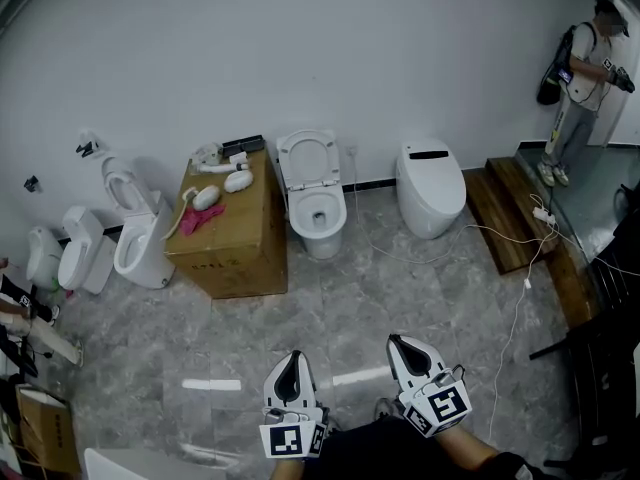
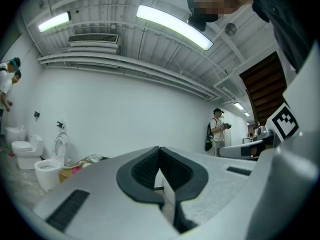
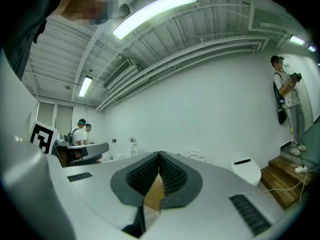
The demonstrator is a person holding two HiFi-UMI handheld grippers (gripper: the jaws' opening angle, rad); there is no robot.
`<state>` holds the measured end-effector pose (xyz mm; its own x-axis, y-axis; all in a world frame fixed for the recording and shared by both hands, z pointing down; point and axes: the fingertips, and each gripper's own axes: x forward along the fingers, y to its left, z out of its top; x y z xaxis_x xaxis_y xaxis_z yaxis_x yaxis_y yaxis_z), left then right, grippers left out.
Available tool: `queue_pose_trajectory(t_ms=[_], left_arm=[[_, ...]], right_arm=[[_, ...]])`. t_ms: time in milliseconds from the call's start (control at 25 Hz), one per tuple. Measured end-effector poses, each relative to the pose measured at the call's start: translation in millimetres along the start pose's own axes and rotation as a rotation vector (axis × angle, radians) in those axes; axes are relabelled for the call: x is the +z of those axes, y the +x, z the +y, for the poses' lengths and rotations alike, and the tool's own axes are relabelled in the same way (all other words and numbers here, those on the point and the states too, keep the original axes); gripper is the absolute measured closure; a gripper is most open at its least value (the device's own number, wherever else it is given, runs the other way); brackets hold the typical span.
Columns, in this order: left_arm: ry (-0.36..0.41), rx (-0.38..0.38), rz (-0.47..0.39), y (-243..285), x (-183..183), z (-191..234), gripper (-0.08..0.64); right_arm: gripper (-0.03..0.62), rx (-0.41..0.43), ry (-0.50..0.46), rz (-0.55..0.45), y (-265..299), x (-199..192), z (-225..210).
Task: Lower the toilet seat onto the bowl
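Note:
A white toilet (image 1: 316,213) stands against the far wall in the head view, its seat (image 1: 309,160) raised upright against the wall above the open bowl. Both grippers are held low near me, far from it. My left gripper (image 1: 292,360) is shut with nothing between its jaws, tips touching. To its right, my right gripper (image 1: 396,342) is likewise shut and empty. In the left gripper view the gripper (image 2: 159,148) points at the wall; in the right gripper view the gripper (image 3: 159,154) points toward the toilet's raised seat (image 3: 195,156).
A cardboard box (image 1: 228,228) with fittings on top stands left of the toilet. A closed smart toilet (image 1: 431,186) stands to its right, with wooden steps (image 1: 513,213) and a cable (image 1: 520,298) beyond. More toilets (image 1: 135,230) line the left wall. A person (image 1: 585,83) stands at the far right.

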<state>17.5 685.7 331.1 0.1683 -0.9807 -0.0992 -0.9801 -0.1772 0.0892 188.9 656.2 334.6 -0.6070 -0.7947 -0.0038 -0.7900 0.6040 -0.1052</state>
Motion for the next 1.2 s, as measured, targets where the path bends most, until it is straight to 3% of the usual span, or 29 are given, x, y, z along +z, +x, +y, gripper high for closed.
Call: queue_pose_trajectory(t_ms=[720,920,1200], left_arm=[[0.008,0.048,0.021,76.9,-21.4,-53.4,0.551],[0.002,0.046,0.036,124.3,-32.0,-35.2,0.551],[-0.008,0.005,0.043,222.8,-49.9,27.4,0.551]], right_arm=[[0.566,0.094,0.009,0.025,27.7,-2.0,-87.2],[0.566,0.088,0.027,0.038,72.2,-8.1,-111.3],[0.566,0.069,0.006,0.046,179.6,-17.7,-137.6]])
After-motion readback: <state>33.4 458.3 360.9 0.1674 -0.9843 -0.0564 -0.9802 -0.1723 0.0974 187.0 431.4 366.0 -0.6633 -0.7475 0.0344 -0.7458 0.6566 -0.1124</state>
